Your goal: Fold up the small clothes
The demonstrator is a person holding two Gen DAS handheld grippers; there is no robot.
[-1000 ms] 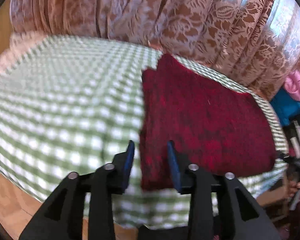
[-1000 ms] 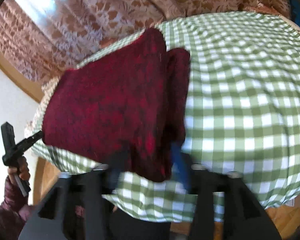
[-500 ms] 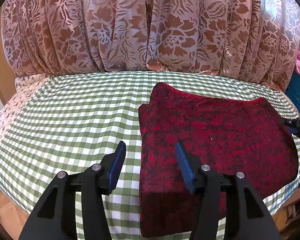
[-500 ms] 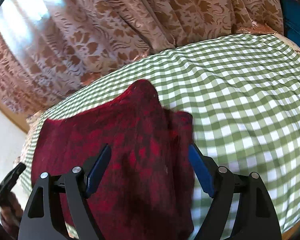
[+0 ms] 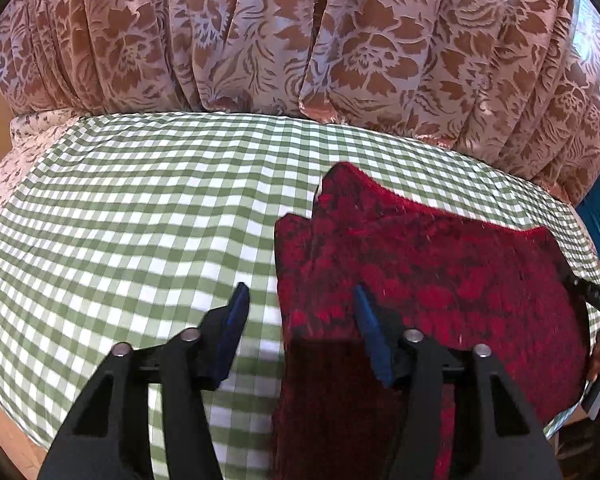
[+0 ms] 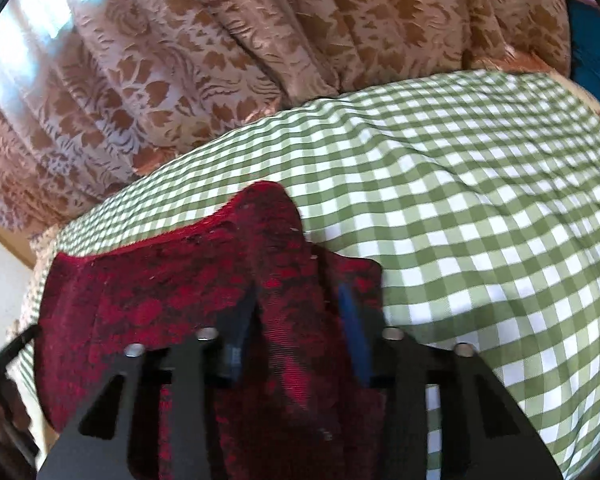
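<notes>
The red garment (image 5: 428, 280) lies half-folded at the lower right of the checked cloth (image 5: 120, 220), where the left gripper (image 5: 300, 300) straddles its left edge, jaws closing but not yet pinching, while the right gripper (image 6: 296, 300) has closed on a raised fold, seemingly to lift it over.

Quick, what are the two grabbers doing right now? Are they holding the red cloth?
Left gripper: open, holding nothing; the red cloth edge lies between its fingers.
Right gripper: jaws just closing on a raised fold of the red cloth.
</notes>
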